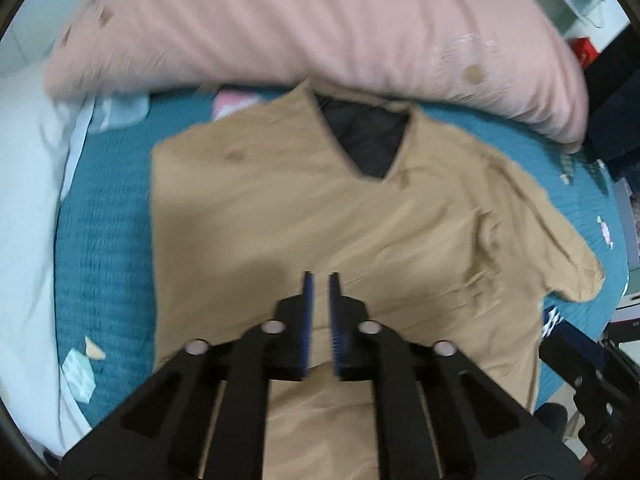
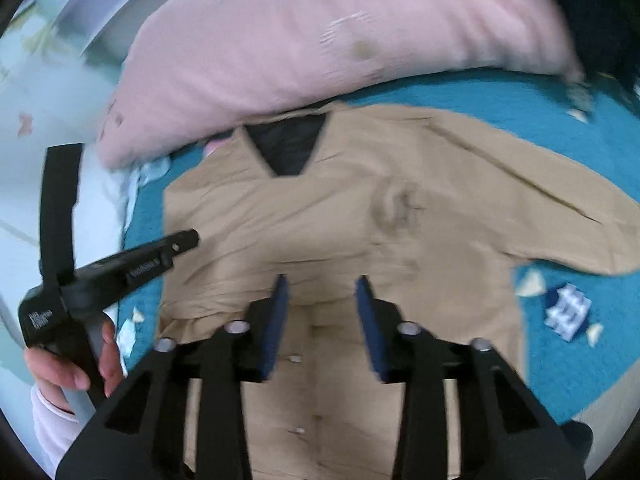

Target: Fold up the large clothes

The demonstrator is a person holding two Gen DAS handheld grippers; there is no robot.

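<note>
Left wrist view blurred; tan shirt hem hidden behind fingers

A bed covered in a teal textured blanket filled most of both views. A large pink quilt lay bunched across its far side, with white bedding along the left edge. Small scraps of patterned paper lay scattered on the blanket. Behind the quilt stood a pale wall, and soft, even daylight lit the room.
</note>
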